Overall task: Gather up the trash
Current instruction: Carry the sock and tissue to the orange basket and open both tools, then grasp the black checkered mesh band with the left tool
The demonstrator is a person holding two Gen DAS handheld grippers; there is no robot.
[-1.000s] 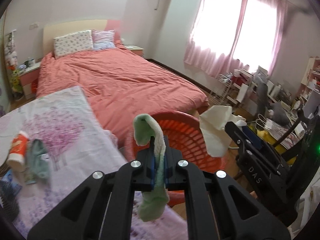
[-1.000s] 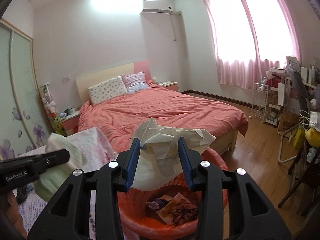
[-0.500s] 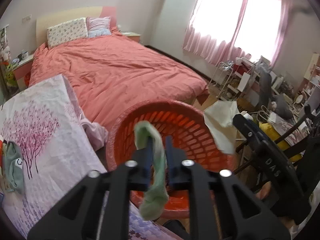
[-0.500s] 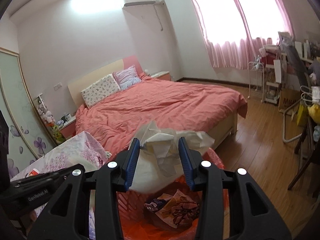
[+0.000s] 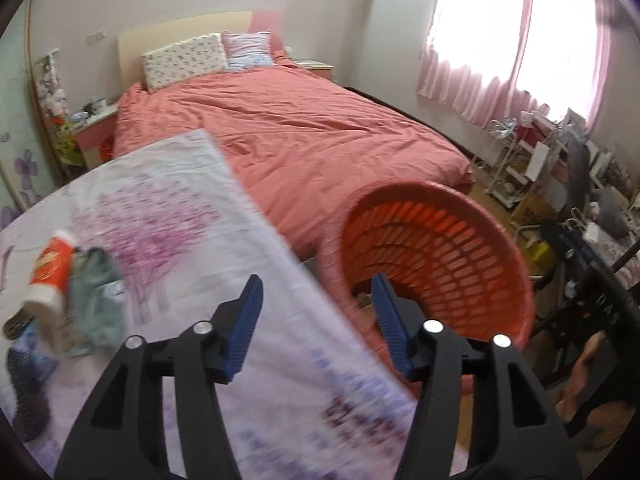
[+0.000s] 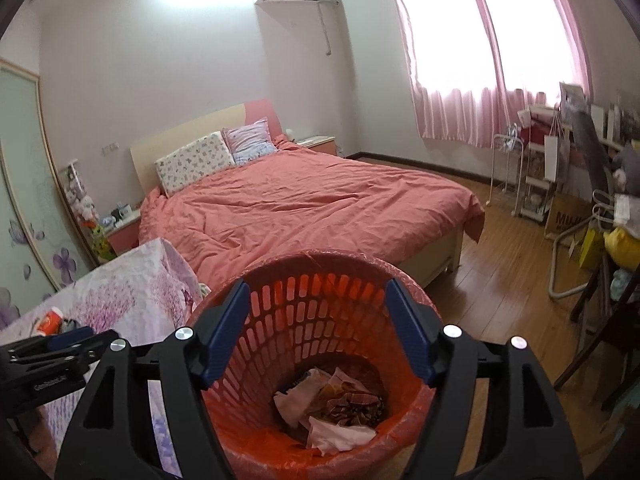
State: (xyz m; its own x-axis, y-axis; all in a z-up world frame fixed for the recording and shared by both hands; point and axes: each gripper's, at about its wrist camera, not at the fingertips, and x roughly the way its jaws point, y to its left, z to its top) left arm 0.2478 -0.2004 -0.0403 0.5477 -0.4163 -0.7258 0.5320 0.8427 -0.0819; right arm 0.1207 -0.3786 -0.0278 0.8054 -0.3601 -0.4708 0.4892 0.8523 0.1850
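Above orange basket (image 6: 280, 304), both grippers' fingers wide, empty; "MUJI" bag (image 6: 566, 220) beyond.

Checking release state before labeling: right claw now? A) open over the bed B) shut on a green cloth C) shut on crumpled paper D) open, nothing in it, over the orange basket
D: the right claw has its fingers spread with nothing between them, above the orange basket, where the paper trash lies.

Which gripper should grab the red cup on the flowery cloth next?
Probably the left gripper. It is open and empty, with the red cup on the flowery cloth just to its left. The right gripper, also open, hangs over the orange basket, farther from the cup.
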